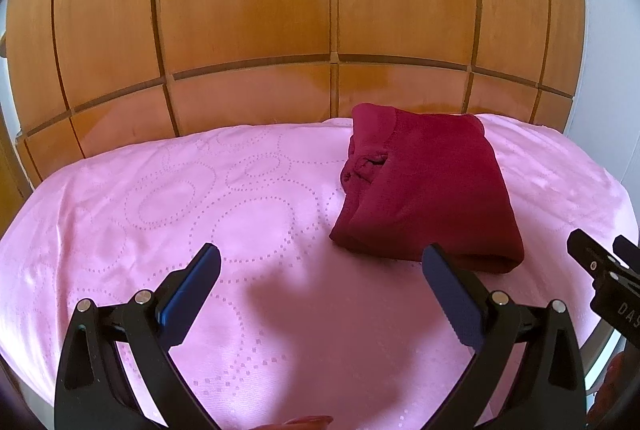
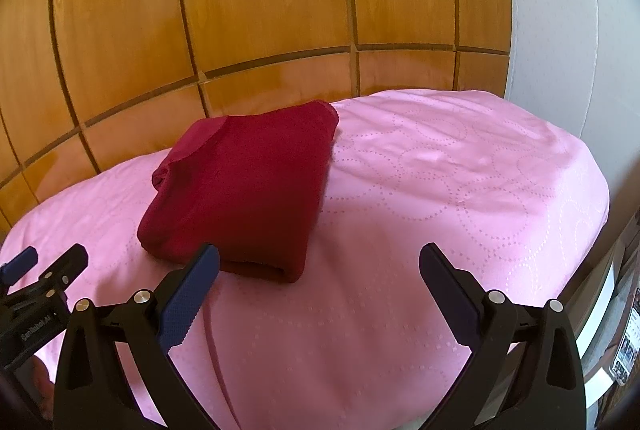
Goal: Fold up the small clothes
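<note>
The dark red soft-knit folded garment (image 1: 428,189) lies as a compact rectangular bundle on the pink bed cover with dotted ring pattern (image 1: 200,213), toward the far edge of the bed, close under the glossy orange-brown wooden panelled headboard (image 1: 248,9). It looks already folded, so the task seems near done (or this piece at least).

Handling, as a judgement: light, limp, layered cloth with no stiffness, so it likely sags and unfolds if lifted by one corner. It is not fragile and not slippery against the cover. The best hold is probably the thick rolled near edge, pinching all layers together, one gripper at each near corner.

The left gripper (image 1: 320,264) hovers over bare cover just short of the bundle, jaws wide and empty. The right gripper (image 2: 318,262) is likewise wide and holding nothing, its left finger overlapping the near edge of the bundle in view; I cannot tell whether it touches.

The left wrist view shows the bundle's left side with a bunched, puckered opening where the layers gather, plus the right gripper at its right border. The right wrist view hides that pucker but shows the smooth top face, a scalloped trim at the far corner, and a white padded wall panel (image 2: 560,9) beyond the bed's right edge.
</note>
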### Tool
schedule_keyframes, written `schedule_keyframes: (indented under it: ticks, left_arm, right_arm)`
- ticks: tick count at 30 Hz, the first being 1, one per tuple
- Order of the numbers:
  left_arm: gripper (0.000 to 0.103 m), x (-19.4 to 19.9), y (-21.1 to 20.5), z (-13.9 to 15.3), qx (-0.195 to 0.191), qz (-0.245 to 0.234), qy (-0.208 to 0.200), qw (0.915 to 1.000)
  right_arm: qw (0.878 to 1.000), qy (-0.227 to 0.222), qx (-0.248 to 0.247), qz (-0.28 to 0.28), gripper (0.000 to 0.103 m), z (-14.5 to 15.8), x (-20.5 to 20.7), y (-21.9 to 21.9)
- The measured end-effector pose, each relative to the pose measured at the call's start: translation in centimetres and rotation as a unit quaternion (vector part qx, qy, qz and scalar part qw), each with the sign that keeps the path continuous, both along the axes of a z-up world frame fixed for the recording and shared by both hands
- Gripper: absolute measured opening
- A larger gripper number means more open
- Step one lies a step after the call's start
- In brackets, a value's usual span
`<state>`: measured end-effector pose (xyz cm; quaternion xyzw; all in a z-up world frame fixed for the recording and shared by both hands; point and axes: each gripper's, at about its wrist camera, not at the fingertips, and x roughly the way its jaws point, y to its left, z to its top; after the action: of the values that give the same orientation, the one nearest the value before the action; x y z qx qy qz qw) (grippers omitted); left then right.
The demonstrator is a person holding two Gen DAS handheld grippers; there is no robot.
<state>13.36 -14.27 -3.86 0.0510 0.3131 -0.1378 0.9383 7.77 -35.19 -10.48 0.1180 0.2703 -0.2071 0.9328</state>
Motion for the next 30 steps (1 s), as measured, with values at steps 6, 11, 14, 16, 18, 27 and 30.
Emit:
schedule_keyframes:
  ticks: [6, 11, 14, 16, 18, 27, 30]
  left_arm:
    - [0.101, 0.08, 0.09, -0.05, -0.002, 0.001, 0.001, 1.0]
    - [0.101, 0.05, 0.05, -0.12, -0.004, 0.001, 0.004, 1.0]
    - [0.101, 0.07, 0.05, -0.16, -0.009, -0.002, 0.008, 0.9999]
    - [0.101, 0.13, 0.07, -0.2, -0.014, -0.004, 0.014, 0.9998]
    - [0.101, 0.15, 0.1, -0.28, -0.018, -0.005, 0.017, 0.9997]
    - [0.101, -0.11, -0.12, -0.3, -0.024, -0.014, 0.018, 0.9995]
    - [0.101, -0.24, -0.29, -0.25, -0.024, -0.017, 0.018, 0.9994]
  right_arm:
    - [1.0, -0.001, -0.001, -0.001, 0.099, 0.06, -0.13, 0.27]
    - [1.0, 0.0, -0.001, -0.001, 0.099, 0.03, -0.19, 0.38]
    - [1.0, 0.0, -0.001, 0.0, 0.099, 0.0, -0.16, 0.44]
    - [1.0, 0.0, -0.001, 0.0, 0.099, -0.03, -0.11, 0.45]
    - [1.0, 0.0, 0.0, 0.0, 0.099, -0.03, -0.1, 0.45]
    - [1.0, 0.001, -0.001, 0.0, 0.099, -0.06, -0.03, 0.53]
    - [1.0, 0.001, -0.001, 0.0, 0.099, -0.07, -0.04, 0.54]
